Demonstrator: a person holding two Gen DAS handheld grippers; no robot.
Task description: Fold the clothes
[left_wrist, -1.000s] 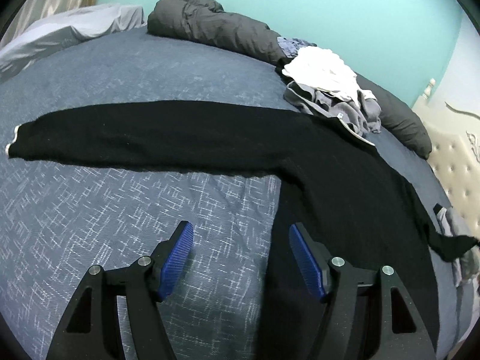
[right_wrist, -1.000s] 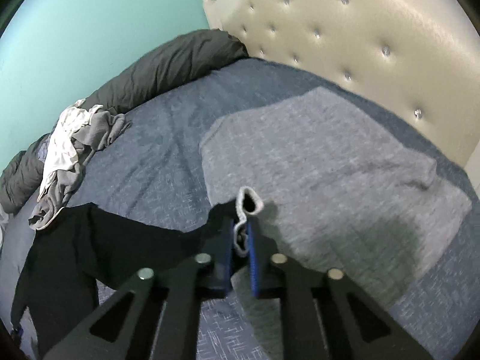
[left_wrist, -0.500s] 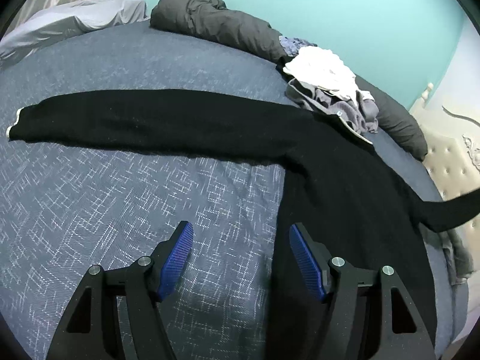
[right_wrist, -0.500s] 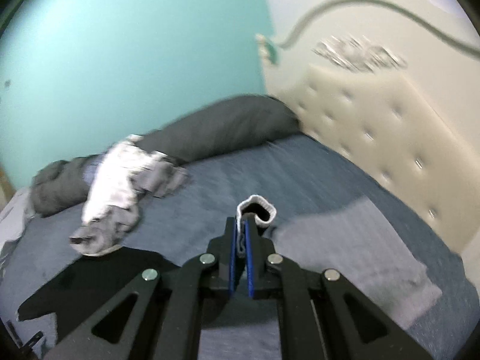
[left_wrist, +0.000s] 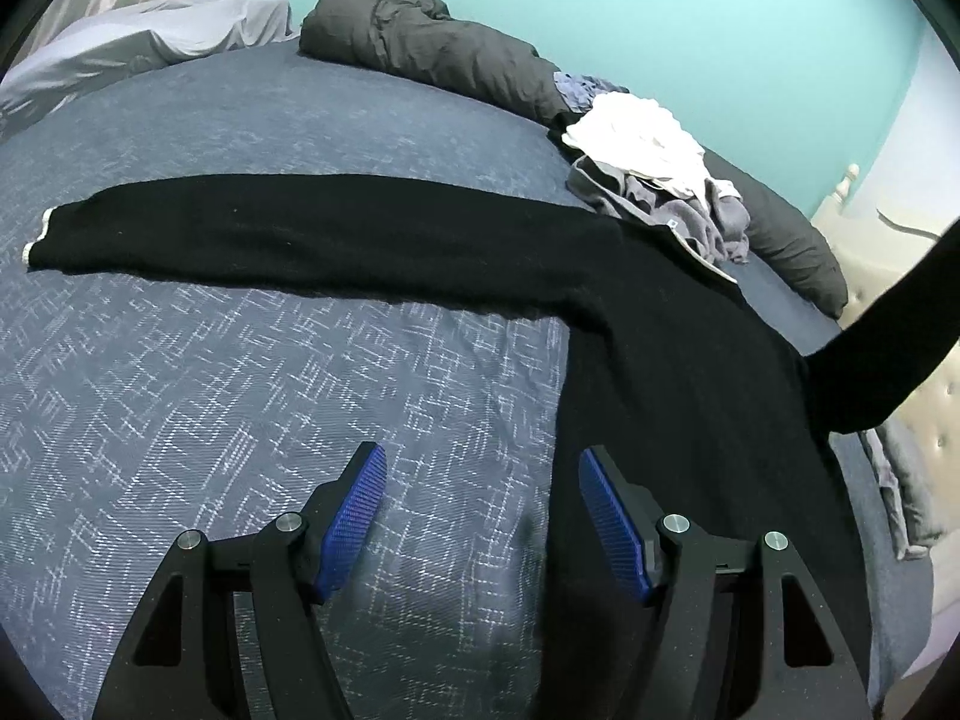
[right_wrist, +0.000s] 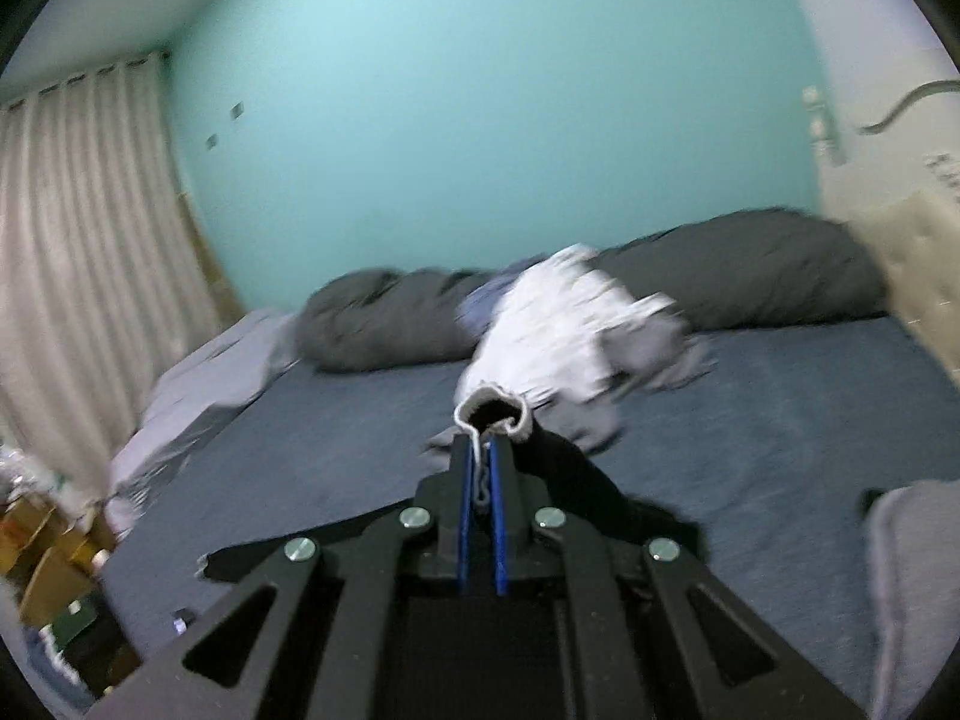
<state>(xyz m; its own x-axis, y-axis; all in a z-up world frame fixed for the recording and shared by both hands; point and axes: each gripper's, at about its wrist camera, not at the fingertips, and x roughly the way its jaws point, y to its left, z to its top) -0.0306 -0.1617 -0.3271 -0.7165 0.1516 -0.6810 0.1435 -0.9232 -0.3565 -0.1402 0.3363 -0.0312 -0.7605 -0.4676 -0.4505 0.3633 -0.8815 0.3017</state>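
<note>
The black sweater (left_wrist: 672, 360) lies flat on the bed (left_wrist: 240, 420), one sleeve (left_wrist: 288, 234) stretched out sideways, the other sleeve (left_wrist: 870, 360) lifted off the bed at the right edge. The right claw (right_wrist: 483, 462) is clamped on that sleeve's white-edged cuff (right_wrist: 492, 414), so the sleeve fold looks to be the step in hand. Next, carry the cuff across the body and lay it flat. The left claw (left_wrist: 480, 516) hovers wide and empty over the near hem.

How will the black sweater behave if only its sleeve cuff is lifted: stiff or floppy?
Probably floppy: the black sweater lies flat on the bed while its lifted sleeve sags from the right gripper. It likely drags rather than slides, being knit. The thin cuff might slip if tugged hard.
</note>
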